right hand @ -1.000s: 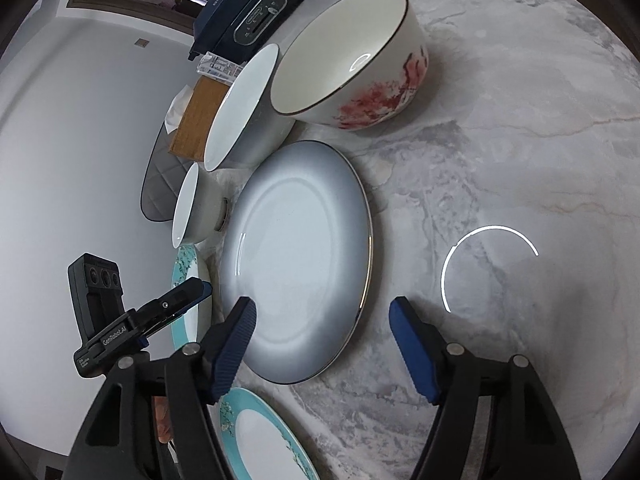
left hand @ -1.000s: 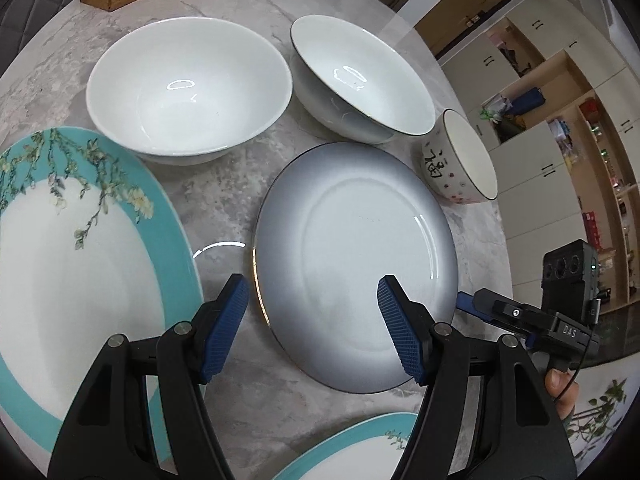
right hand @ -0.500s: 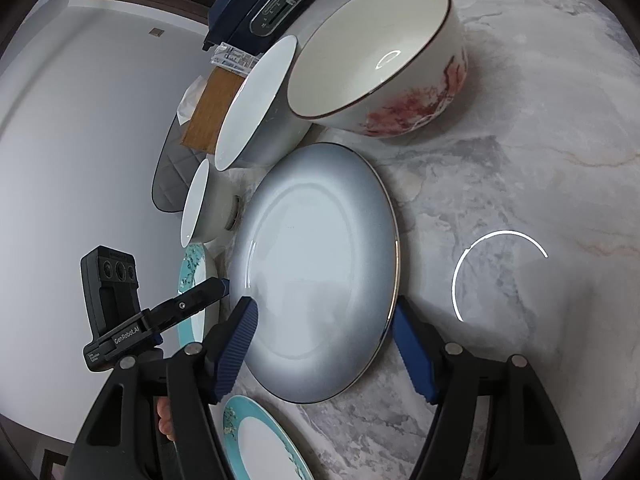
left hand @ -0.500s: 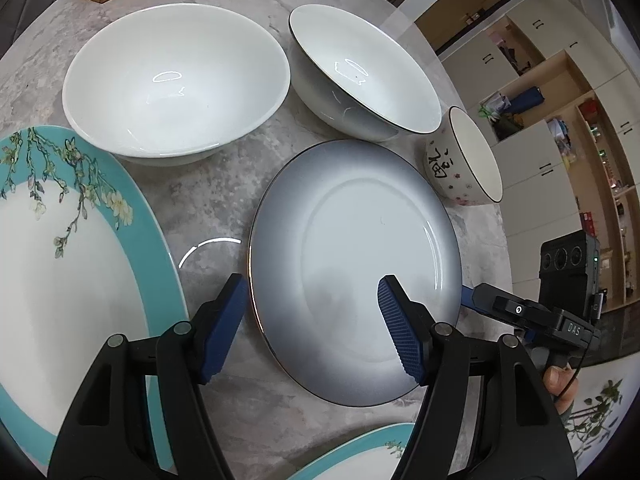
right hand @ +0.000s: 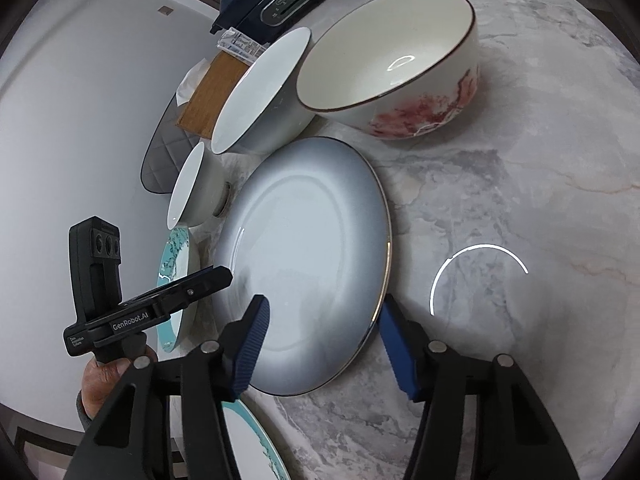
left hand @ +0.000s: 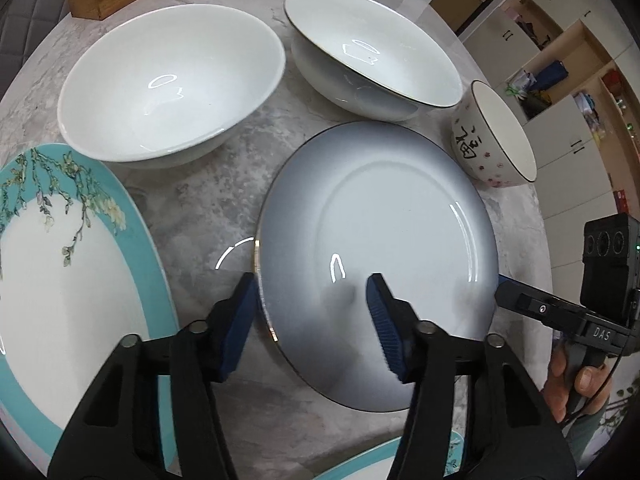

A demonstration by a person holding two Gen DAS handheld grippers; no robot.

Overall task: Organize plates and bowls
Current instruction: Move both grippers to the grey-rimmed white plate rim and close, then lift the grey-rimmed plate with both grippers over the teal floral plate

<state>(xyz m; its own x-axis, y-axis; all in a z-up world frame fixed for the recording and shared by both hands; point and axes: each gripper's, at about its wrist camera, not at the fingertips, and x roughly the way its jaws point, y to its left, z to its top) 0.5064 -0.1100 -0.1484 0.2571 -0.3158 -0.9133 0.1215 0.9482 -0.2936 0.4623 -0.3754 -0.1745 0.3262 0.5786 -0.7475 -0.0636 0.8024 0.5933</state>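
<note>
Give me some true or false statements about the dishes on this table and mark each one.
1. The grey plate lies between both tools. True: the left tool and right tool each straddle its rim, jaws closing.
2. The grey plate is stacked on a teal plate. False: it lies on the marble table.
3. The plain white bowl is empty. True.
4. The bowl with red flowers is upside down. False: it stands upright.

Three bowls [left hand: 172,80] stand behind the plate [left hand: 376,240] on the table [right hand: 500,180].
</note>
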